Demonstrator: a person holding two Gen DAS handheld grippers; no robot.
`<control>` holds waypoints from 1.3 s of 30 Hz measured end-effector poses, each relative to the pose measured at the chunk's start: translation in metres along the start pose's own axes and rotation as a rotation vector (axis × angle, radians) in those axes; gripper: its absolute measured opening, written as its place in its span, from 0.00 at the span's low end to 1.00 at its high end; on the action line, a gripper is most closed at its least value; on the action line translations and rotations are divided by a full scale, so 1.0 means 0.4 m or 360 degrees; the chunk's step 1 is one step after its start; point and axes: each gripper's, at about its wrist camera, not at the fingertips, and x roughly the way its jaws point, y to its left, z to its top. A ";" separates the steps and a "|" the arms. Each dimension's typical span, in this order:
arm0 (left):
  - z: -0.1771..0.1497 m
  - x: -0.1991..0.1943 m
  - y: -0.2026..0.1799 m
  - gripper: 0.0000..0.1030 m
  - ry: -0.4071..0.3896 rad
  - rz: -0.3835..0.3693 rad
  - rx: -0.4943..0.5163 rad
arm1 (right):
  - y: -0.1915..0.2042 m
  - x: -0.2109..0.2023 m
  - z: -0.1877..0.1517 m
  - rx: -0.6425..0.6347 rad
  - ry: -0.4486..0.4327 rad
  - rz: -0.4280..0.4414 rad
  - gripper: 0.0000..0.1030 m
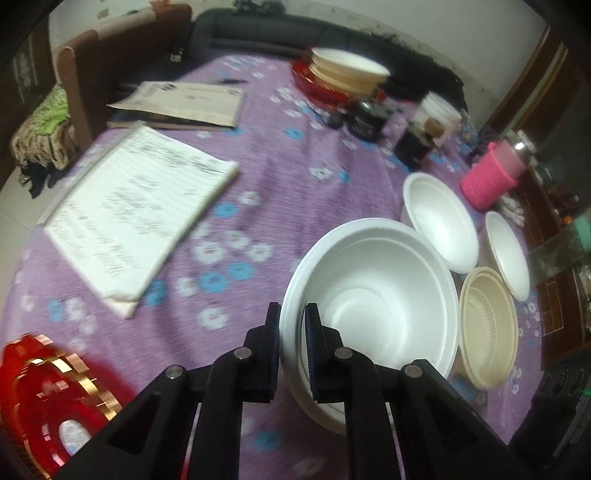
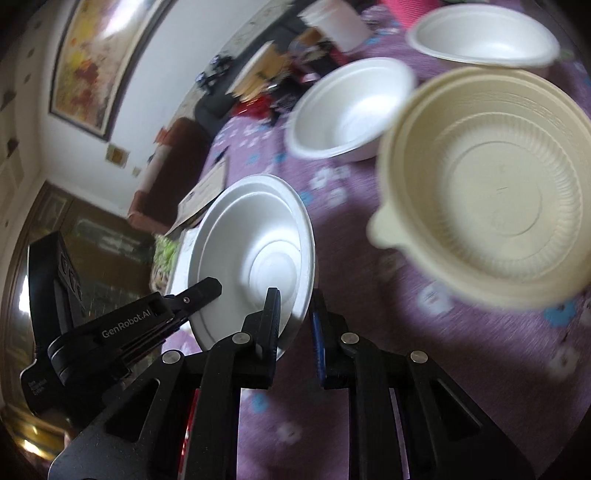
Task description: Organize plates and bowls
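Note:
My left gripper (image 1: pixel 291 314) is shut on the rim of a white foam bowl (image 1: pixel 376 295), held tilted above the purple floral tablecloth (image 1: pixel 258 155). The same bowl (image 2: pixel 255 251) shows in the right wrist view, with the left gripper (image 2: pixel 207 291) on its left rim. My right gripper (image 2: pixel 295 299) pinches that bowl's near rim between its jaws. A cream plastic bowl (image 1: pixel 487 328) (image 2: pixel 495 199) lies to the right. Two more white foam bowls (image 1: pixel 439 218) (image 1: pixel 508 254) sit beyond it; they also show in the right wrist view (image 2: pixel 351 110) (image 2: pixel 484 33).
A stack of cream bowls on a red plate (image 1: pixel 343 74) stands at the far side. A red and gold plate (image 1: pixel 48 406) lies near left. Notebooks (image 1: pixel 136 210) (image 1: pixel 184 103), dark jars (image 1: pixel 413 140) and a pink holder (image 1: pixel 487 177) stand on the table.

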 end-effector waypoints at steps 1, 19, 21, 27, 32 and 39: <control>-0.011 -0.021 0.017 0.10 -0.0022 0.0012 -0.0010 | 0.020 -0.001 -0.015 -0.0038 0.0002 0.0012 0.15; -0.194 -0.211 0.279 0.10 -0.0201 0.0106 -0.0196 | 0.256 0.047 -0.234 -0.0457 0.0155 0.0096 0.15; -0.210 -0.218 0.301 0.10 -0.0212 0.0128 -0.0211 | 0.274 0.056 -0.255 -0.0495 0.0175 0.0097 0.15; -0.249 -0.232 0.360 0.11 -0.0240 0.0200 -0.0245 | 0.307 0.097 -0.297 -0.0584 0.0258 0.0091 0.15; -0.271 -0.233 0.400 0.11 -0.0243 0.0218 -0.0278 | 0.334 0.123 -0.326 -0.0651 0.0300 0.0077 0.15; -0.290 -0.232 0.442 0.11 -0.0238 0.0223 -0.0322 | 0.352 0.147 -0.356 -0.0700 0.0341 0.0065 0.15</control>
